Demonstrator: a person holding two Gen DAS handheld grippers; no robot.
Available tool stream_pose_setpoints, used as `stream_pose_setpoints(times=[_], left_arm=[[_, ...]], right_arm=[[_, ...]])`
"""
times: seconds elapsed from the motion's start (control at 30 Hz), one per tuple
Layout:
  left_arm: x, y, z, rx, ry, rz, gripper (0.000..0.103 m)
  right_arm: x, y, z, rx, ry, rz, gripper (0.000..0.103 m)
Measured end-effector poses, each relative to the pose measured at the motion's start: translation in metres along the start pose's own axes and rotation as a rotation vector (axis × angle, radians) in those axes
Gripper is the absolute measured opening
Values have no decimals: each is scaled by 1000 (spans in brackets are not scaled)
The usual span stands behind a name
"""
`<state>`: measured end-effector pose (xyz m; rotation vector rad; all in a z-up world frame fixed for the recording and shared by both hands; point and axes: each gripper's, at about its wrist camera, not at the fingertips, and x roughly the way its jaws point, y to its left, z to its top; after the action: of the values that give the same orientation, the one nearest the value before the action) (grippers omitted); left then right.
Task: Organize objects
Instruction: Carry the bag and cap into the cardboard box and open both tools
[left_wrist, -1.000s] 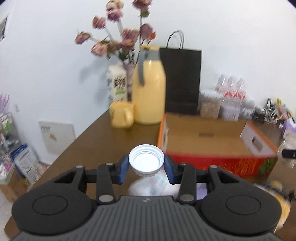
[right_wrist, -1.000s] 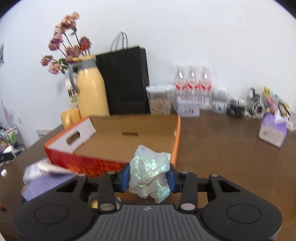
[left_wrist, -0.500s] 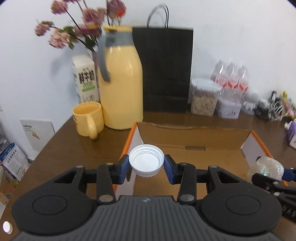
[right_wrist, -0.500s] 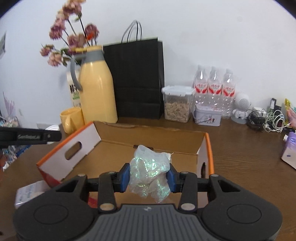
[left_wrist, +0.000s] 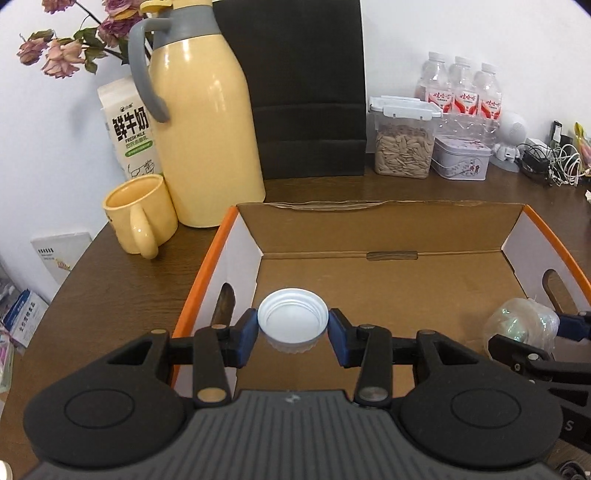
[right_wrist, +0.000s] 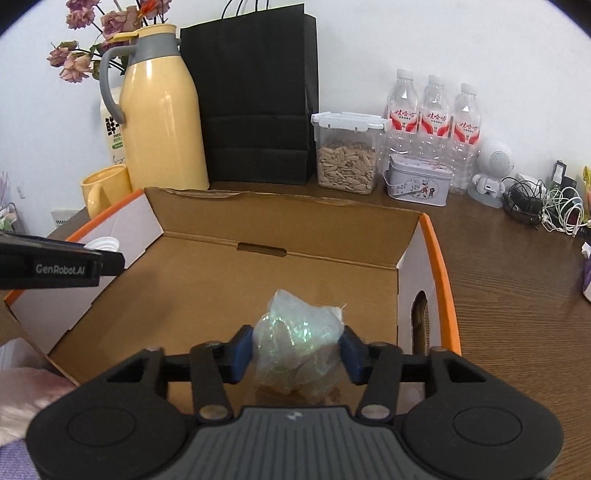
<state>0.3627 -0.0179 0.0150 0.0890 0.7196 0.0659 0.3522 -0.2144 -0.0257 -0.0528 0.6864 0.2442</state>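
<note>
Hovering side by side over the open cardboard box (left_wrist: 388, 236), both tongs already inside its walls. Left tongs (left_wrist: 293, 329), jaws opening, with the white bottle cap (left_wrist: 293, 319) between the blue pads, mouth up, close against them though contact too fine to judge; bare box floor straight below, near the left wall with its handle slot. Right tongs (right_wrist: 297, 349), jaws opening too, framing a crumpled shiny plastic wrapper (right_wrist: 299, 345) bulging out between the pads, over the floor by the right wall. No long axis on either thing: cap round, wrapper a loose wad. Drop straight down, then; each thing under its own tongs, well apart from the other.
</note>
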Motion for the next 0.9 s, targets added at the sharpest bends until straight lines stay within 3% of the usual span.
stream_pose_setpoints(times=[0.03, 0.1, 0.13, 0.17, 0.2, 0.57, 0.9], left_arm=[[0, 0, 0, 2, -3, 0, 54], [-1, 0, 0, 1, -18, 6, 81], [-3, 1, 1, -3, -36, 11, 103], [-5, 2, 0, -9, -66, 22, 103], [-8, 2, 0, -11, -87, 24, 103], [-30, 13, 0, -41, -124, 19, 103], [-82, 38, -11, -58, -193, 32, 103]], right_arm=[[0, 0, 0, -1, -1, 7, 58], [-1, 2, 0, -7, -5, 18, 68], [-1, 4, 0, -15, -7, 23, 80], [-2, 6, 0, -24, -9, 29, 88], [-3, 9, -1, -33, -13, 23, 103], [-21, 13, 4, -31, -44, -48, 103], [-79, 20, 3, -45, -120, -81, 103]])
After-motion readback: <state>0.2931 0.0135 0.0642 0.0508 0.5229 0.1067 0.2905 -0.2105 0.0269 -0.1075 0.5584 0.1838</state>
